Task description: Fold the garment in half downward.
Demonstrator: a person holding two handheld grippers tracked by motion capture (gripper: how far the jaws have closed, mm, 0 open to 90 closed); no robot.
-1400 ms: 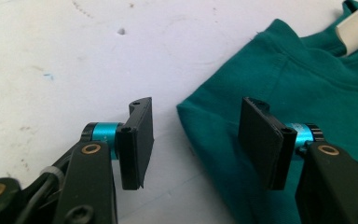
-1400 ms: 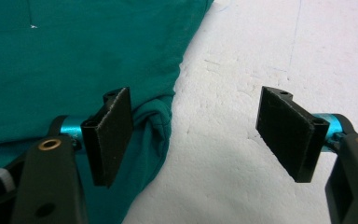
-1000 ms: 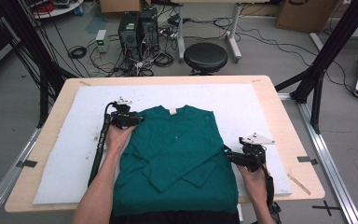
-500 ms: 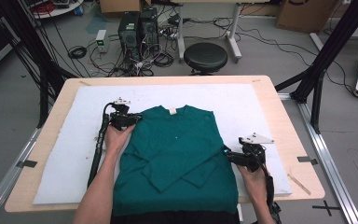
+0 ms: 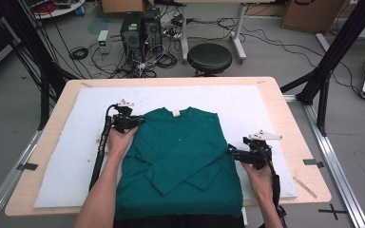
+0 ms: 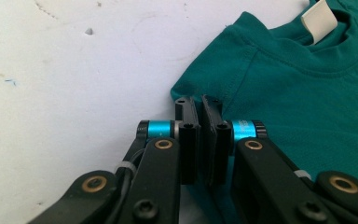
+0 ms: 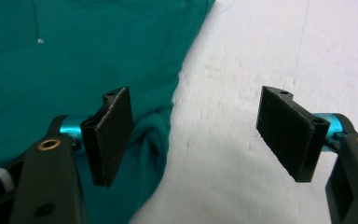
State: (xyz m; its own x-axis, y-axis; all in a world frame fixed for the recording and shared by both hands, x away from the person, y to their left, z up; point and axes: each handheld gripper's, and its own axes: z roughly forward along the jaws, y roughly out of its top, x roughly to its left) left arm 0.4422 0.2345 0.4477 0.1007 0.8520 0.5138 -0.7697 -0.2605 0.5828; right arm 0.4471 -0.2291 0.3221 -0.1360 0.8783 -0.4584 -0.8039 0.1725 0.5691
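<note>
High view, my green shirt (image 5: 183, 147) flat on the bench's white pad (image 5: 66, 156), neck label (image 5: 175, 113) blank, left gripper view, my left hand-held gripper (image 6: 200, 105) just closed, pinching the shoulder edge, right gripper view, my right hand-held gripper (image 7: 193, 135) wide, straddling the shirt's side edge.

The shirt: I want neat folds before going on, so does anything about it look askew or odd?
The green shirt lies flat on the white mat, sleeves crossed over its front. Its hem hangs over the table's near edge. The white neck label sticks up. Nothing looks damaged.
</note>
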